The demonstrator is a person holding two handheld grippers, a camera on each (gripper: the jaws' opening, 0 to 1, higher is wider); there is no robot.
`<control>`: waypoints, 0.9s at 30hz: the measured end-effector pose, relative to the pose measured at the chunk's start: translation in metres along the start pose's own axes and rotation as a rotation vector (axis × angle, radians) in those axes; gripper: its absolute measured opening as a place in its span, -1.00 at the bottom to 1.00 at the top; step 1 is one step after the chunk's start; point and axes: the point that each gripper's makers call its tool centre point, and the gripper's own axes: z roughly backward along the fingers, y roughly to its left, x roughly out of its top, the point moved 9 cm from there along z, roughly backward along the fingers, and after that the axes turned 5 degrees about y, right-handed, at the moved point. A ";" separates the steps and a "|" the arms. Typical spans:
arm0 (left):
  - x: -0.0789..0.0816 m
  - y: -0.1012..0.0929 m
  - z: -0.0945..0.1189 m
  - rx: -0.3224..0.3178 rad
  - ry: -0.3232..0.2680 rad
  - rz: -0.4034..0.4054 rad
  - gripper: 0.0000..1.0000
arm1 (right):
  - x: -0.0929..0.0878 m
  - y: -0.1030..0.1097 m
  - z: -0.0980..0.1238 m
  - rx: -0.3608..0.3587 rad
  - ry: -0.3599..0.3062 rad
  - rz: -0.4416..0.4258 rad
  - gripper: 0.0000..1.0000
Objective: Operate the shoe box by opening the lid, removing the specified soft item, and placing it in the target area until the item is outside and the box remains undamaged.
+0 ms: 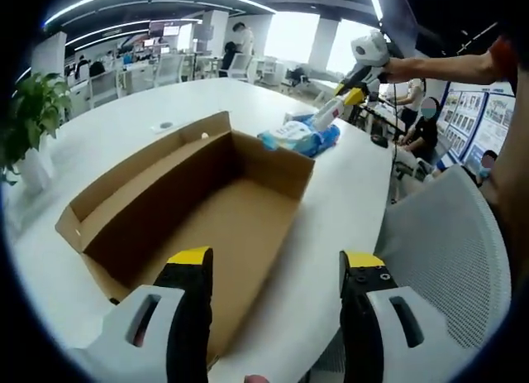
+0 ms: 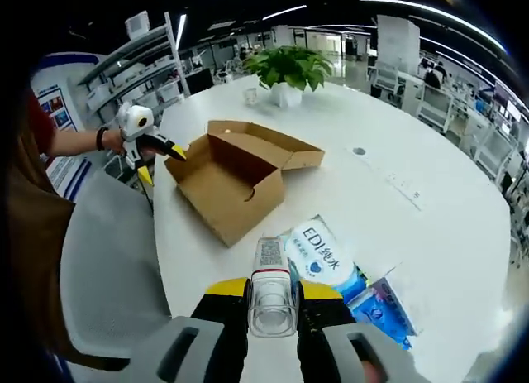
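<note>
Yellow-tipped jaws of the right claw (image 2: 273, 304) are closed tightly on a small clear bottle (image 2: 272, 294), which is held upright between them with its long axis running up along the jaws. Just beyond it, a blue and white wet-wipe pack (image 2: 318, 255) is seen lying flat on the white tabletop (image 2: 430, 234), near the tabletop's edge on the person's side, with a second blue packet (image 2: 387, 310) beside it; the pack's long axis is judged to point roughly from the claw toward the shoe box (image 2: 235, 172). The left claw (image 1: 277, 271) is spread wide and holds nothing, its jaws hanging over the near end of the open cardboard box, whose interior appears bare and whose lid is folded back. The box's long axis is directed away from the left claw toward the potted plant (image 1: 33, 118). The soft item appears to be out already; the bottle is best lowered gently beside the pack and released only once it is resting, well clear of the box walls.
</note>
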 end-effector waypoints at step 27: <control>-0.010 0.006 0.013 0.062 0.025 0.035 0.22 | 0.036 -0.082 -0.022 -0.067 0.223 0.258 -0.67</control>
